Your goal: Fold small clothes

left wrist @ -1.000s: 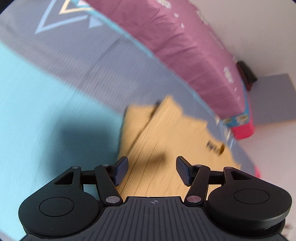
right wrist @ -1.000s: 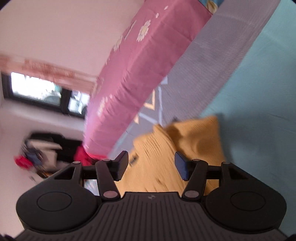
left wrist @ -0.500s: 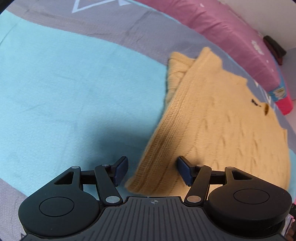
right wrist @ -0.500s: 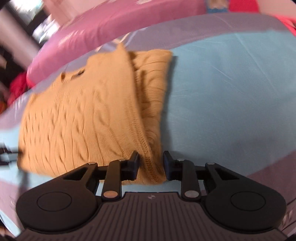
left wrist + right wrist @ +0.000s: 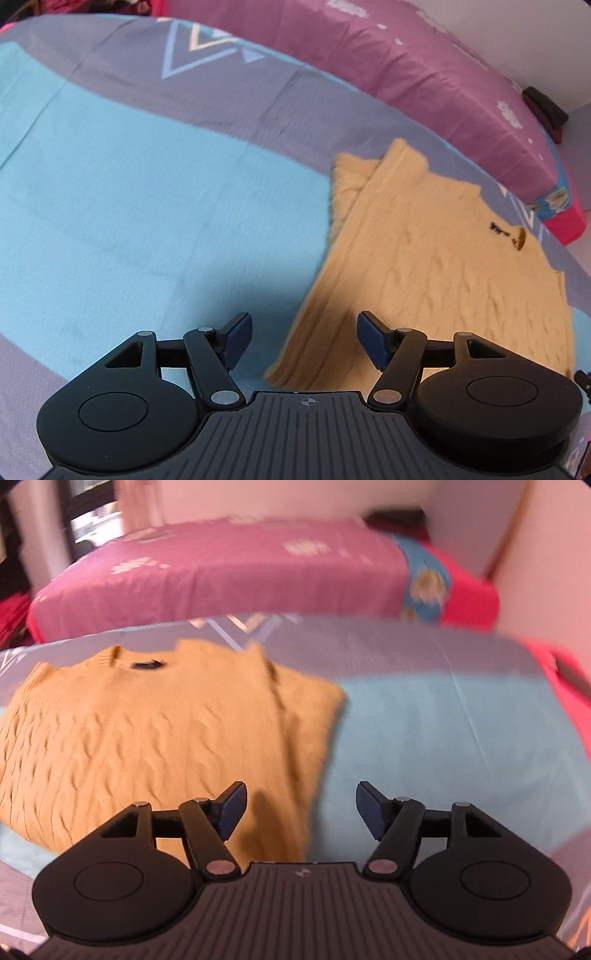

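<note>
Sweater (image 5: 424, 266) is lying flat on the bedsheet (image 5: 147, 192), one sleeve folded in, at two o'clock in the left view and ten o'clock in the right. Left gripper (image 5: 303, 341) is hanging open over its hem corner, gripping nothing. Right gripper (image 5: 301, 812) is opening, nothing between its jaws. Only the right view is showing a window (image 5: 92, 517); only the left is showing triangle prints (image 5: 207, 44).

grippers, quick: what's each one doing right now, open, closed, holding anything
left gripper: open, holding nothing, above the yellow knit sweater.
right gripper: jaws opening, nothing gripped, sweater edge below.
</note>
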`<state>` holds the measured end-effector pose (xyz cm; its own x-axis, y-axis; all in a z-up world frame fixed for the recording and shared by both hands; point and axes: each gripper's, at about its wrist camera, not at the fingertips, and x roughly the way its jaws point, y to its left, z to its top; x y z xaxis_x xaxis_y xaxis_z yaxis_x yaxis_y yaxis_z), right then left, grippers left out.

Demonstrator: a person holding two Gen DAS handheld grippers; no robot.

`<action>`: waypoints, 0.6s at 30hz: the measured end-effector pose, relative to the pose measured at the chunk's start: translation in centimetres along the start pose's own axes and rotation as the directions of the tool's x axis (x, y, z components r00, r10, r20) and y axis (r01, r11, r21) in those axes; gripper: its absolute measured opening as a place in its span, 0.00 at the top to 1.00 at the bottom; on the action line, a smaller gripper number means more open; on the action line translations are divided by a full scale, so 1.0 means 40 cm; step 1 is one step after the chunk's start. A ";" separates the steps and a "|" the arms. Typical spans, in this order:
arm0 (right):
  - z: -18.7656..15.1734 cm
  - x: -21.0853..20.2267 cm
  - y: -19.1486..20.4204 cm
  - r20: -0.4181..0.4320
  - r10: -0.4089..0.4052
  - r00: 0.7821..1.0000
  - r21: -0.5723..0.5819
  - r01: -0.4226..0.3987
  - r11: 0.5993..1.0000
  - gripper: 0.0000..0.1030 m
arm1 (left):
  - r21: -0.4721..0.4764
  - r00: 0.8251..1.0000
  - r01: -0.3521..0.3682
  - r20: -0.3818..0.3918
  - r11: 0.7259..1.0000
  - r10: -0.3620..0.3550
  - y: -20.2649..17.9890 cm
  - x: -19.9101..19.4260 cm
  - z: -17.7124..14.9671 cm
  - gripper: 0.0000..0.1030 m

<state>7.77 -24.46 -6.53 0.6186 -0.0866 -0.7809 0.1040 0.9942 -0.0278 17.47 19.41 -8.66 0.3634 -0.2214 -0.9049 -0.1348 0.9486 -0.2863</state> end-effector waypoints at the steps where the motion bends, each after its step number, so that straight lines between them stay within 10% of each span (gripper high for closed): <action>1: 0.007 0.008 0.021 0.012 0.005 1.000 -0.031 -0.005 1.000 0.31 | 0.008 1.000 0.004 0.004 1.000 -0.005 -0.020 0.006 0.011 0.00; 11: 0.091 0.116 0.154 0.012 0.145 0.989 -0.156 -0.141 0.978 0.31 | 0.112 0.999 0.011 0.029 0.994 -0.014 -0.178 0.095 0.105 0.00; 18: 0.136 0.203 0.070 -0.056 0.159 0.986 0.076 -0.155 0.985 0.31 | 0.132 0.992 -0.126 0.008 0.983 0.126 -0.188 0.185 0.166 0.00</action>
<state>17.31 -22.74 -9.56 0.5824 0.0765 -0.8093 0.0661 0.9878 0.1409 27.29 12.13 -11.11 0.3506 -0.0980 -0.9314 -0.0571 0.9904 -0.1257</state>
